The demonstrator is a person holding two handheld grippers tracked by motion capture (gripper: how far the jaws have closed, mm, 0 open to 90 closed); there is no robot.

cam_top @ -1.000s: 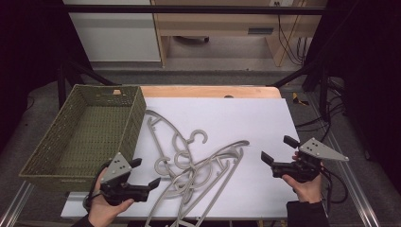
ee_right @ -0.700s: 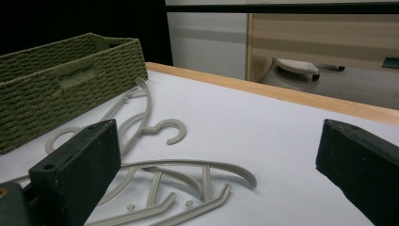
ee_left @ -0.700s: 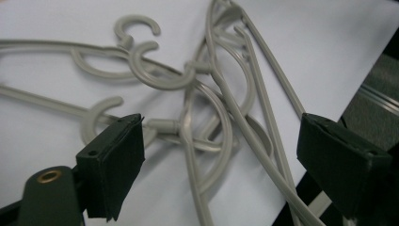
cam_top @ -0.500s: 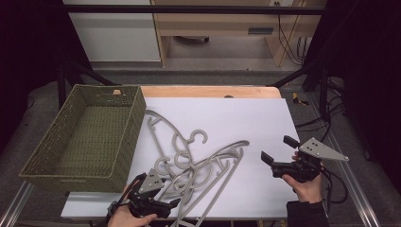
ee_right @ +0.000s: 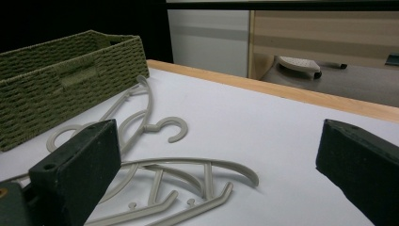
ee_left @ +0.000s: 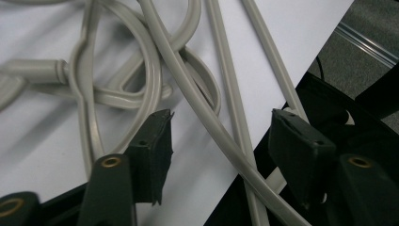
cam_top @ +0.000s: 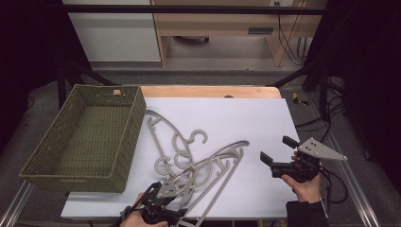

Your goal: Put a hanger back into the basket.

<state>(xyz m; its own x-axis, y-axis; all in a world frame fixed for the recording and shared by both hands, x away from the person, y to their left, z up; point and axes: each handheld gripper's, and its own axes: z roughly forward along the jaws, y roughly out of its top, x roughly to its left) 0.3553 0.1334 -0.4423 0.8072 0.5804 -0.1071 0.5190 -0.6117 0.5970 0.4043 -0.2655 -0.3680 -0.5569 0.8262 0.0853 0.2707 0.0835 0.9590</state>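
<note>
Left claw (cam_top: 177,215) at worktop's near edge, jaws closing astride grey plastic hanger's (ee_left: 221,129) bar, not yet pinching; bar runs diagonally between them. Right claw (cam_top: 276,153) open, idle.

A lab recording rig: black metal frame rails (cam_top: 189,9) around a white-covered wooden tabletop (cam_top: 227,113), loose black cables (cam_top: 288,42) on grey carpet at one o'clock.
</note>
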